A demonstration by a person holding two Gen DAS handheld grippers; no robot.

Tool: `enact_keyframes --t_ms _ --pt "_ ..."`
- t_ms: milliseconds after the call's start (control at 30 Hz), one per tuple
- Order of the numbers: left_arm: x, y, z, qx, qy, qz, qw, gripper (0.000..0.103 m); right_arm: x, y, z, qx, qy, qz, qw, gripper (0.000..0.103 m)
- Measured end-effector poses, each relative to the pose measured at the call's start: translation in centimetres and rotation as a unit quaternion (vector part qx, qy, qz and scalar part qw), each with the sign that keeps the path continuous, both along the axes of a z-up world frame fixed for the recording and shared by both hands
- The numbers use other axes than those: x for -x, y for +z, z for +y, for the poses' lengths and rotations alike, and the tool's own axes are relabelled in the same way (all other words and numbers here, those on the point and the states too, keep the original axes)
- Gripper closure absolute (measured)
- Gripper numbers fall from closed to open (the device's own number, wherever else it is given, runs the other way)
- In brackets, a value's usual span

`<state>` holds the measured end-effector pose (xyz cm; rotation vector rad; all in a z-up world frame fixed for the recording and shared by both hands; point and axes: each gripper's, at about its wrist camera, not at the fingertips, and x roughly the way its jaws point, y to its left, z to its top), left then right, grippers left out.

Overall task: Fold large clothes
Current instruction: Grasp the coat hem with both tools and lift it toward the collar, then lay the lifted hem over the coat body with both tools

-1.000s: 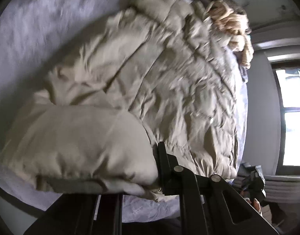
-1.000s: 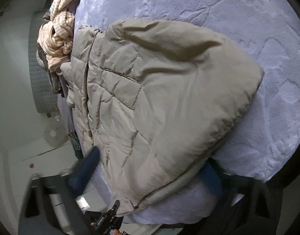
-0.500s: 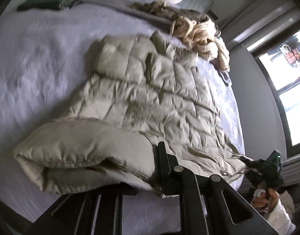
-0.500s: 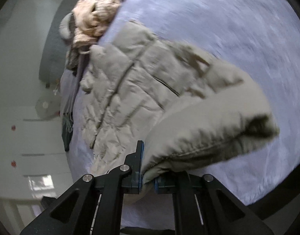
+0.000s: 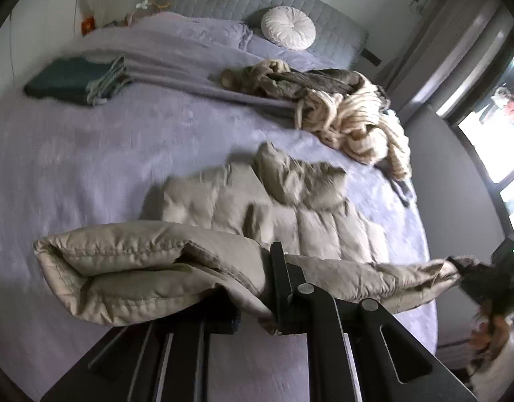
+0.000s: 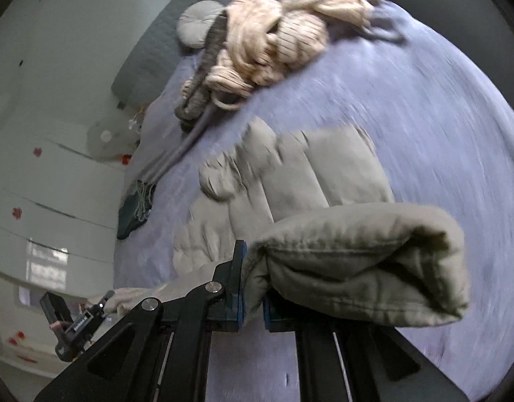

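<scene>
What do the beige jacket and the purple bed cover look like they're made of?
Beige jacket: probably thin woven synthetic shell over puffy filling; quilted stitch lines, slight sheen, fine crinkles. Purple bed cover: apparently plush fleece-like fabric; matte, fuzzy mottled nap, though blur leaves it uncertain.

Left black two-finger tool (image 5: 253, 288): jaws closed on a fold of the beige quilted puffer jacket (image 5: 149, 268), the hem bunched against the inner finger. Right black two-finger tool (image 6: 253, 288): jaws likewise clamped on the jacket's rolled edge, blue pads (image 6: 239, 281) pressing the fabric. Each tool appears at the margin of the other's view, with the person's hand (image 5: 488, 321) partly visible beneath the right one.
</scene>
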<state>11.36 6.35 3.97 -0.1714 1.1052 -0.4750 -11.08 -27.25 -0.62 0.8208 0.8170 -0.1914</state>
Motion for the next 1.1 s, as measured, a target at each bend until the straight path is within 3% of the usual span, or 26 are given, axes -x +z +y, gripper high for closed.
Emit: enact_keyframes --t_ms 200,467,667,767,867,900,967,1000,1033,1067,1100 --pt "-6.8 -2.9 -3.6 -0.041 0.007 -0.005 0.9991 0.087 -8.8 1.0 -4.2 0.026 0.027 0.012 0.999 0.094" --pt "-13.3 -12.9 -6.6 -0.089 0.015 0.03 0.9955 0.087 -15.8 -7.7 -7.6 0.002 -0.015 0.051 0.999 0.094" --pt "-16.3 -19.4 -8.1 -0.093 0.016 0.054 0.994 0.087 -18.2 -13.8 -9.4 -0.007 -0.034 0.066 0.997 0.094" --pt "-16.9 -21.0 -8.4 -0.083 0.023 0.057 0.9946 0.087 -18.7 -16.2 -9.9 -0.016 -0.04 0.062 0.997 0.094" --pt "-16.8 -20.7 -8.7 -0.091 0.015 0.043 0.9948 0.086 -18.9 -16.4 -10.1 -0.016 -0.041 0.056 0.997 0.094" --pt "-16.4 -20.2 -8.7 -0.093 0.01 0.035 0.995 0.083 -19.0 -16.4 -10.2 -0.018 -0.041 0.058 0.997 0.093" --pt "-15.5 -18.5 -8.3 -0.096 0.005 0.012 0.9953 0.056 -19.0 -16.1 -10.1 -0.017 -0.038 0.061 0.997 0.087" --pt "-15.0 -17.4 -8.0 -0.103 0.009 -0.008 0.9946 0.022 -18.9 -15.6 -10.0 -0.014 -0.035 0.061 0.997 0.074" --pt "-14.6 -16.4 -7.7 -0.11 0.016 -0.029 0.9934 0.004 -18.7 -14.8 -9.7 -0.008 -0.029 0.057 0.998 0.061" --pt "-13.8 -14.9 -7.3 -0.117 0.023 -0.063 0.9909 0.005 -18.4 -13.9 -9.3 0.002 -0.022 0.047 0.999 0.032" --pt "-13.3 -14.0 -7.1 -0.119 0.021 -0.08 0.9895 0.004 -18.1 -13.1 -9.1 0.01 -0.018 0.039 0.999 0.024"
